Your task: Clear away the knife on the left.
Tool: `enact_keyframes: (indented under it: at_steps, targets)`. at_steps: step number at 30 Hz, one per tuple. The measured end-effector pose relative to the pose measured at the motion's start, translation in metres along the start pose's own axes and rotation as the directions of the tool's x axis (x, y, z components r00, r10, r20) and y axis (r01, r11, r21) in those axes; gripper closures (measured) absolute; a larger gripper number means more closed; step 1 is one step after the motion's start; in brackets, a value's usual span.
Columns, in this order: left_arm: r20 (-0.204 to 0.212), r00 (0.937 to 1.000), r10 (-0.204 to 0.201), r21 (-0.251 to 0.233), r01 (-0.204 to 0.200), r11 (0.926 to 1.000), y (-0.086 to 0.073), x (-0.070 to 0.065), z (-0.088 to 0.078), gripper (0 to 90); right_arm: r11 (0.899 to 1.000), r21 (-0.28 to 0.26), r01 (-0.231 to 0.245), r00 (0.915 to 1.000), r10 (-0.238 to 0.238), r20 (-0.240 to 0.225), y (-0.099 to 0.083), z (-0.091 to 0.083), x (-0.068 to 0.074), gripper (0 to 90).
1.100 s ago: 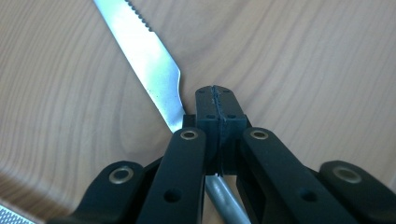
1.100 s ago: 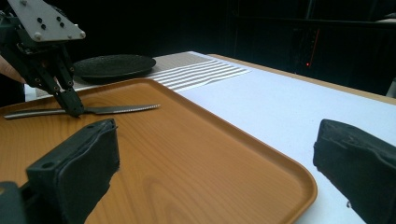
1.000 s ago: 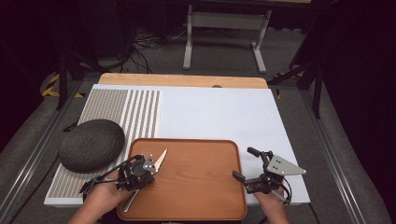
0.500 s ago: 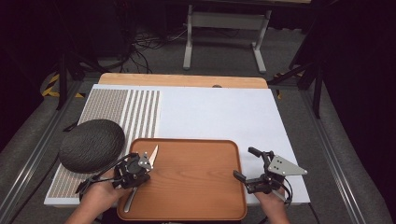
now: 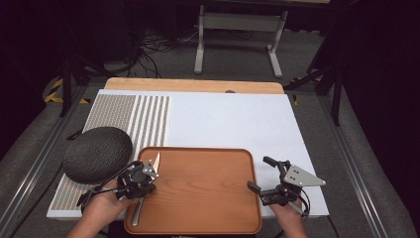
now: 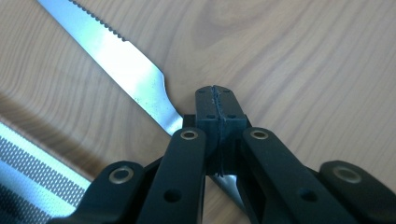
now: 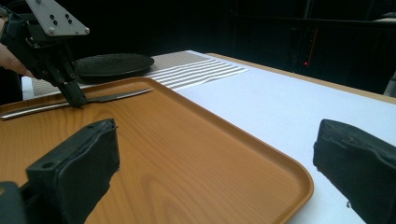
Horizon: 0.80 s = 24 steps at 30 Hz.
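Note:
A table knife with a serrated blade lies on the left part of a wooden tray. Its blade points away from me and its handle runs toward the tray's near edge. My left gripper comes down on the knife's neck, and its jaws are pressed together there. From the right gripper view the knife rests flat on the tray under the left gripper. My right gripper stands open at the tray's right rim, nothing between its jaws.
A dark round woven mat lies left of the tray, partly on a striped placemat. The white board stretches beyond the tray. Black stands and cables sit on the floor behind the table.
The left gripper and the knife have shifted a little to the left, the blade swinging to point more straight away. The right gripper has stayed put.

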State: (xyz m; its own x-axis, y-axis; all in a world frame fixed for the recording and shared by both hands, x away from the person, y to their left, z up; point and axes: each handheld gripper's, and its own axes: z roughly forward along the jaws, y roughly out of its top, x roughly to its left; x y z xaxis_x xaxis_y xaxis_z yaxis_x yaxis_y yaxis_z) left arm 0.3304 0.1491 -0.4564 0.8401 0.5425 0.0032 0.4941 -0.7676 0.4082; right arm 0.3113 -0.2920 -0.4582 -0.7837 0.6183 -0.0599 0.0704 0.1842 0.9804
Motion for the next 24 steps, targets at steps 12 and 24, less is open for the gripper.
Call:
enact_keyframes:
  at_steps: [12, 24]
  targets:
    - [-0.004, 0.9993, -0.038, 0.002, 0.038, 0.9993, -0.007, 0.005, -0.003, 90.0, 1.000, 0.000, -0.002, 1.0000, 0.002, 0.000, 0.000, 0.001, -0.001, 1.1]
    - [0.001, 0.9979, -0.065, 0.006, 0.065, 0.9979, -0.010, 0.009, -0.004, 90.0, 1.000, -0.001, -0.003, 1.0000, 0.003, -0.002, 0.000, 0.002, 0.000, 1.1]
